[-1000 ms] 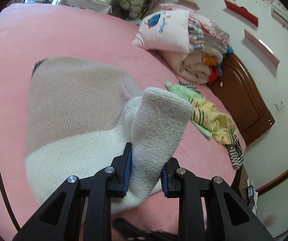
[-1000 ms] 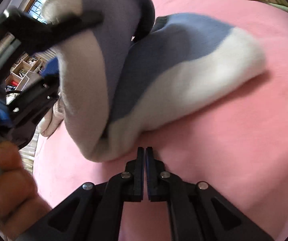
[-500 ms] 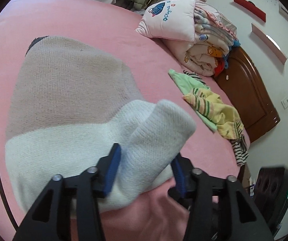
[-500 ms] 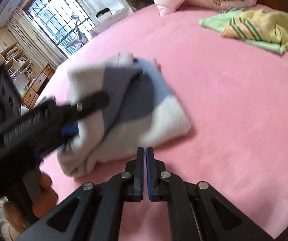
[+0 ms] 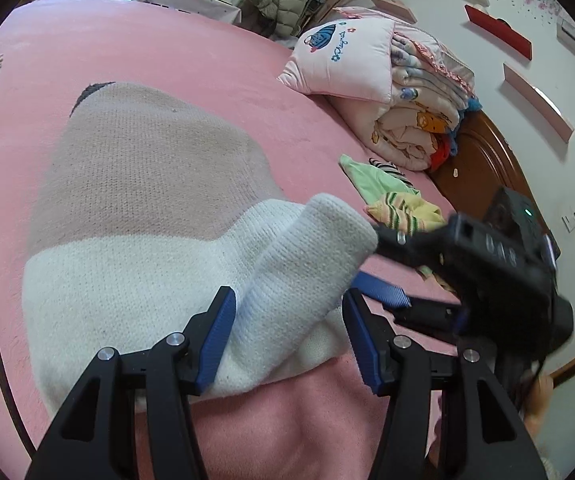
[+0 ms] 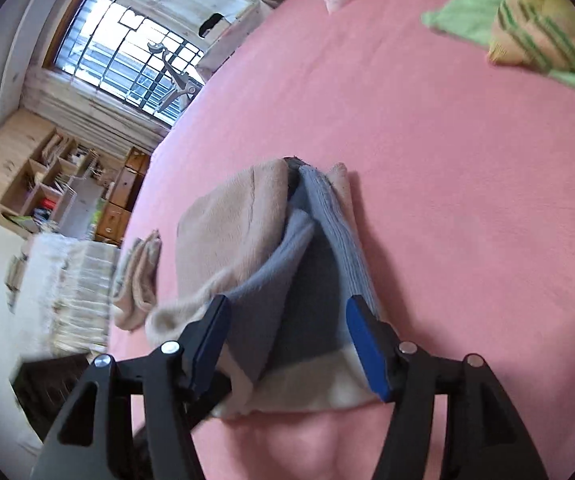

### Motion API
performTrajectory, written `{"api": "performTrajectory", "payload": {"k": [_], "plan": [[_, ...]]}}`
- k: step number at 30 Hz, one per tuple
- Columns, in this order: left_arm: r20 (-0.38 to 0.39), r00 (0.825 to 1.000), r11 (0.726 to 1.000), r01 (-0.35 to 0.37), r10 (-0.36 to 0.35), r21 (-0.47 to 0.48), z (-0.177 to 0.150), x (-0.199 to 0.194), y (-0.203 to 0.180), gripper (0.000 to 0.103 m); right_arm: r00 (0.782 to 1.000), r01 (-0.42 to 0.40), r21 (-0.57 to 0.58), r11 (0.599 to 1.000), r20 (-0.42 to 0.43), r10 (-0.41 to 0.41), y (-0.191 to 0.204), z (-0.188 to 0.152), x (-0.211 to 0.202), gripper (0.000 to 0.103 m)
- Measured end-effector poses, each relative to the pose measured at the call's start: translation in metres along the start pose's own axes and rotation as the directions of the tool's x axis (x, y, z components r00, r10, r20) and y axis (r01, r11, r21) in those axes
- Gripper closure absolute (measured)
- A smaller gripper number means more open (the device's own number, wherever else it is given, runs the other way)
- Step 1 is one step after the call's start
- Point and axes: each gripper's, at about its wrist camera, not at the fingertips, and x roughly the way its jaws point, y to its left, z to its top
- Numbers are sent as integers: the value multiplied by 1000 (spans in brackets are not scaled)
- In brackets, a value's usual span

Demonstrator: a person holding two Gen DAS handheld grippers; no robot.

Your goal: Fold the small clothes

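A knit sweater (image 5: 147, 184), beige above and white below, lies on the pink bed (image 5: 167, 52). Its white sleeve (image 5: 307, 264) is folded onto the body. My left gripper (image 5: 287, 332) straddles the sleeve's end. Its jaws are opening and the right pad stands clear of the knit. In the right wrist view the sweater (image 6: 247, 232) shows bunched folds, beige and blue-grey. My right gripper (image 6: 287, 340) hangs over its near white edge, jaws opening wide, with fabric below them but nothing pinched. The right gripper (image 5: 383, 264) also shows blurred beside the sleeve.
A pink pillow on folded quilts (image 5: 387, 80) sits against the wooden headboard (image 5: 487, 168). Green and yellow striped clothes (image 5: 399, 204) lie beside them, also the clothes (image 6: 527, 36). A small folded beige cloth (image 6: 139, 276) rests at the bed's left edge.
The left jaws spread off the white sleeve, which has sunk onto the sweater. The right gripper went from shut to wide open and swung in over the sweater's near edge.
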Motion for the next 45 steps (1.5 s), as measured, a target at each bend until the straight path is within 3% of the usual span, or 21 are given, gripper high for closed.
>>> {"api": "performTrajectory", "payload": {"k": [6, 14, 21, 23, 25, 26, 27, 31, 35, 38, 41, 42, 45], "plan": [[8, 1000, 1000, -22, 22, 15, -3, 2, -3, 49, 991, -84, 48, 995, -98, 89, -4, 21, 27, 42], [5, 997, 997, -77, 77, -28, 10, 12, -9, 68, 968, -98, 51, 994, -225, 107, -8, 50, 80, 42], [7, 998, 996, -69, 69, -50, 15, 19, -8, 70, 940, -176, 44, 983, -290, 182, 0, 85, 115, 41], [12, 998, 996, -66, 67, -57, 17, 19, -7, 70, 947, -173, 6, 985, -275, 168, 7, 91, 118, 45], [26, 997, 996, -64, 66, -58, 17, 18, -6, 71, 959, -159, -67, 985, -249, 138, 18, 94, 115, 60], [33, 997, 996, -66, 68, -56, 18, 18, -7, 71, 966, -143, -110, 984, -234, 115, 24, 94, 112, 76], [36, 997, 996, -64, 66, -56, 18, 17, -8, 71, 970, -133, -150, 980, -225, 97, 29, 94, 110, 82], [29, 999, 997, -43, 45, -57, 13, 19, -12, 71, 991, -33, -324, 945, -135, -12, 46, 87, 91, 84], [26, 999, 999, -34, 34, -14, 7, 23, -23, 71, 996, 86, -543, 836, 25, -86, 60, 71, 62, 84], [-5, 998, 998, -62, 62, -3, 3, 31, -26, 71, 988, 143, -590, 795, 45, -145, 53, 65, 67, 84], [-39, 997, 997, -74, 73, -19, 0, 40, -20, 71, 985, 140, -565, 813, -8, -174, 36, 69, 77, 79], [-35, 997, 997, -73, 73, -17, -1, 39, -20, 71, 987, 119, -540, 834, -26, -157, 33, 73, 79, 72], [-31, 997, 997, -73, 73, -8, -2, 37, -20, 70, 992, 5, -434, 901, -110, -59, 18, 90, 84, 68]]}}
